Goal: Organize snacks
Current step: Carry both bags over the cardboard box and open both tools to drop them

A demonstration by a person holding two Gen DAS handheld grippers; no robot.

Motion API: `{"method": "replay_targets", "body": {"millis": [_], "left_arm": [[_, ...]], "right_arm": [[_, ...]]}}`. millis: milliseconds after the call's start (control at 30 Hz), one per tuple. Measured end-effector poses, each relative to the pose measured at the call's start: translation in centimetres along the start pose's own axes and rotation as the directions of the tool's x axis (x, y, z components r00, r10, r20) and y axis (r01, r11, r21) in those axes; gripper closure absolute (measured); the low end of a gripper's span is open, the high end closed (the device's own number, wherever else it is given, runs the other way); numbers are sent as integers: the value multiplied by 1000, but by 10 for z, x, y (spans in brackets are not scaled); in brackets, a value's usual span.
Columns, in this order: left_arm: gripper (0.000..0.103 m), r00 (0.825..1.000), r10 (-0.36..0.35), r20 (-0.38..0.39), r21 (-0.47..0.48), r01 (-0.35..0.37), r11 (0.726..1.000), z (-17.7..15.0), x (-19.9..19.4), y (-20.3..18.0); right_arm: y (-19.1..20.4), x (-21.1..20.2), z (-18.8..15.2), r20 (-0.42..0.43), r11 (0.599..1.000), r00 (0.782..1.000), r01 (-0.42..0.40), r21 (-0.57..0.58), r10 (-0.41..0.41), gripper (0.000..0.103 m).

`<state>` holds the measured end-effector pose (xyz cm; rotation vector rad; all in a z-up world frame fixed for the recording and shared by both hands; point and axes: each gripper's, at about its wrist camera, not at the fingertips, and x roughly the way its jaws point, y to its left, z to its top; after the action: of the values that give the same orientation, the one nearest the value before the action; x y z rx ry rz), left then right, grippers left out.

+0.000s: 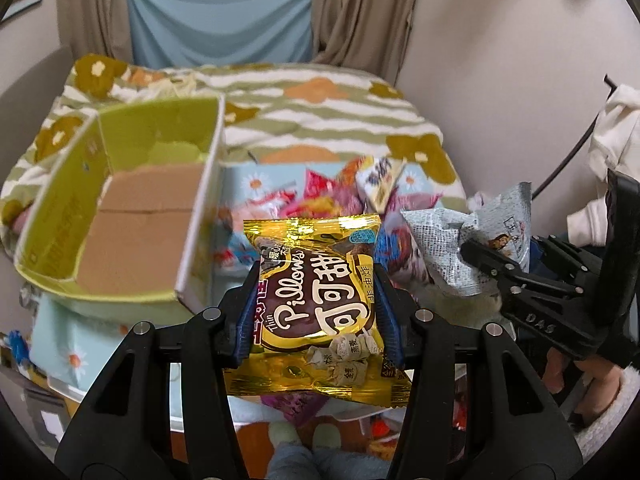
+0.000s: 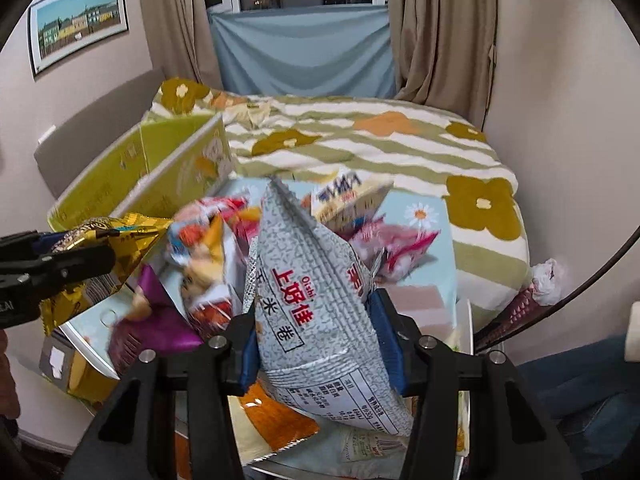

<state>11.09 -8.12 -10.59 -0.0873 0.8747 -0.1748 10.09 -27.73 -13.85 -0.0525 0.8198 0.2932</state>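
In the left wrist view my left gripper (image 1: 316, 276) is shut on a gold-and-brown Pillows snack pack (image 1: 320, 320), which lies flat between the blue pads. To its right, my right gripper (image 1: 480, 258) pinches a grey crinkled bag (image 1: 436, 236). The right wrist view shows that gripper (image 2: 316, 284) shut on the grey Oishi bag (image 2: 308, 280), which stands up on edge. At the far left there, the left gripper (image 2: 76, 262) grips the gold pack (image 2: 128, 236). Both packs hang above a pile of loose snack bags (image 2: 208, 248).
An open green cardboard box (image 1: 60, 204) with a bare brown bottom sits on the left of the bed. The snack pile lies on a light blue daisy-print surface (image 2: 420, 216). A flowered blanket (image 2: 360, 140) covers the bed behind. A person's hand (image 1: 560, 364) grips the right tool.
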Motion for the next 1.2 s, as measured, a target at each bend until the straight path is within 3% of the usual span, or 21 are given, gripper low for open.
{"method": "replay_targets", "body": {"millis": [67, 300, 600, 933, 1133, 1200], "left_arm": [[54, 999, 12, 32, -3, -12, 1000, 8, -11, 6], [54, 993, 49, 108, -27, -47, 999, 40, -40, 53], [54, 991, 75, 115, -83, -65, 994, 88, -35, 164], [53, 999, 44, 24, -64, -42, 997, 130, 39, 269], [53, 998, 17, -53, -35, -19, 999, 142, 104, 297], [49, 996, 26, -81, -21, -28, 999, 144, 123, 301]], "right_arm": [[3, -9, 14, 12, 999, 999, -45, 18, 45, 57], [38, -23, 69, 57, 996, 995, -88, 2, 88, 57], [117, 11, 140, 64, 991, 989, -133, 2, 132, 57], [192, 94, 191, -5, 985, 989, -146, 95, 148, 57], [209, 140, 204, -65, 990, 994, -82, 118, 90, 57], [210, 151, 205, -82, 989, 993, -67, 133, 79, 57]]}}
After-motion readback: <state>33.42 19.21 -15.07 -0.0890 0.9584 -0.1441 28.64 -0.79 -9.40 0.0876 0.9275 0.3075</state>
